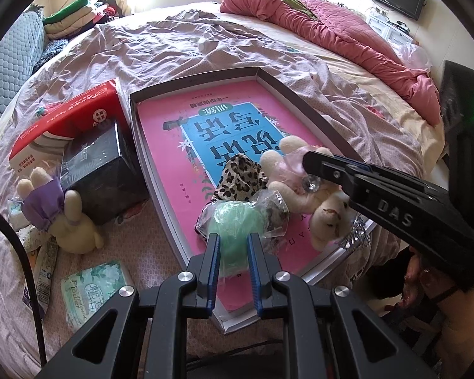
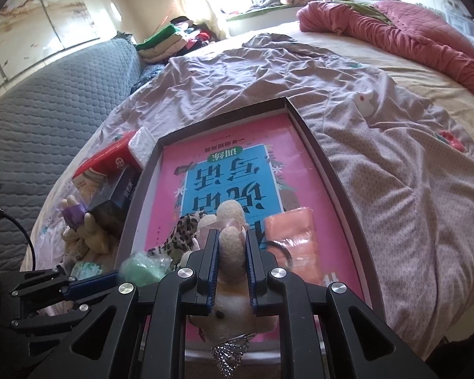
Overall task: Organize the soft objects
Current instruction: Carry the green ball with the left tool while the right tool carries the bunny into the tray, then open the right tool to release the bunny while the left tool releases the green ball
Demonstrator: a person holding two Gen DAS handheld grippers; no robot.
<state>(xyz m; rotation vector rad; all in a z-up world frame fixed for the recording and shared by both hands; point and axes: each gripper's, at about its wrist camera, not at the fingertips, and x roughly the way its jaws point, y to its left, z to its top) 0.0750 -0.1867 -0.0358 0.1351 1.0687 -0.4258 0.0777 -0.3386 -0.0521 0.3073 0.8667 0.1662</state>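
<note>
A shallow box lid (image 1: 287,88) (image 2: 328,161) with a pink book inside lies on the bed. My left gripper (image 1: 233,241) is shut on a green sponge in clear wrap (image 1: 237,224) (image 2: 139,267), over the box's near end. My right gripper (image 2: 232,237) (image 1: 312,158) is shut on a cream plush rabbit in a pink dress (image 2: 230,252) (image 1: 303,186), which lies in the box. A leopard-print cloth (image 1: 241,173) (image 2: 181,233) sits between them. An orange cloth (image 2: 292,240) lies in the box at the right. A second plush rabbit in purple (image 1: 60,211) (image 2: 79,221) lies on the bed left of the box.
A red tissue pack (image 1: 66,120) and a black box (image 1: 101,170) stand left of the box lid. A green tissue packet (image 1: 91,287) and wrappers lie at the near left. A pink quilt (image 1: 331,28) is heaped at the far right. Folded clothes (image 1: 75,15) are at the far left.
</note>
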